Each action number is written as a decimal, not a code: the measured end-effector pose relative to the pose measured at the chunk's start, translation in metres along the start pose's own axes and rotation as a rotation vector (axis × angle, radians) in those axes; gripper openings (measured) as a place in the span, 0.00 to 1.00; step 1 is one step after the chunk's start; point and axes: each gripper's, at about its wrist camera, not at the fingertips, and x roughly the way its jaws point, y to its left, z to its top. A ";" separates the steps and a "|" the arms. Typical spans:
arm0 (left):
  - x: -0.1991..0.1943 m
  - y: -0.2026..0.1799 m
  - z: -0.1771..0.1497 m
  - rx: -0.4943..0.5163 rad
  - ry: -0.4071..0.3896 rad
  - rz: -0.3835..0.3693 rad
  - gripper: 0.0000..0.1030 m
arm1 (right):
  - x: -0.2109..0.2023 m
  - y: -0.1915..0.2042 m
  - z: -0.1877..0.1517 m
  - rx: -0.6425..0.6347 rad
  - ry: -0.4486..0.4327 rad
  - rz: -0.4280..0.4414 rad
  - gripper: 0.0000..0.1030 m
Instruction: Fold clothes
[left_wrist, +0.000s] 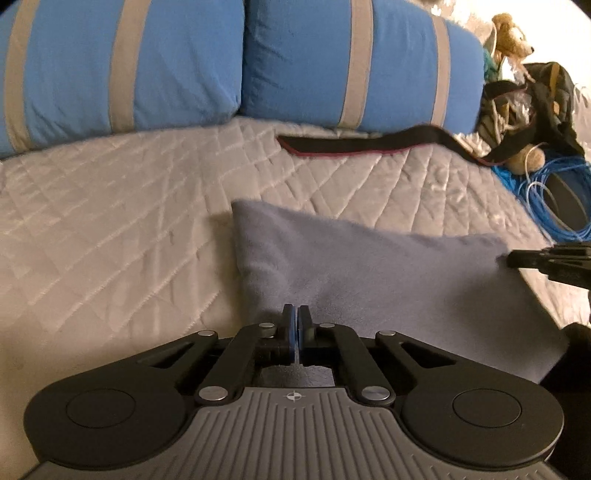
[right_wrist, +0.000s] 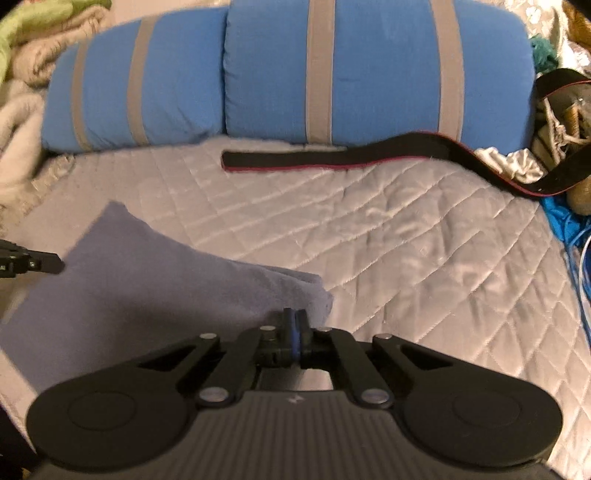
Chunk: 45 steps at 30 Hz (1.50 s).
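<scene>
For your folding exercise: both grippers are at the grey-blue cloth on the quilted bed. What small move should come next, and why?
Probably lift both together and carry the near edge toward the pillows. The left gripper and right gripper look shut on the cloth, which lies only partly folded.

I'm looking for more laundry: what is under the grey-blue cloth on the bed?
Around the grey-blue cloth only the quilted bedspread shows, so it lies on that. Anything beneath the cloth itself is covered and cannot be seen.
</scene>
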 end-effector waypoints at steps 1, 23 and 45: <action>-0.007 -0.001 0.000 0.002 -0.004 0.001 0.02 | -0.009 0.000 -0.001 -0.002 -0.004 0.010 0.02; -0.041 -0.026 -0.031 0.059 0.066 0.045 0.01 | -0.057 0.013 -0.041 -0.022 0.068 0.057 0.02; -0.028 -0.022 -0.059 0.060 0.172 0.028 0.02 | -0.053 0.015 -0.063 -0.008 0.144 0.086 0.10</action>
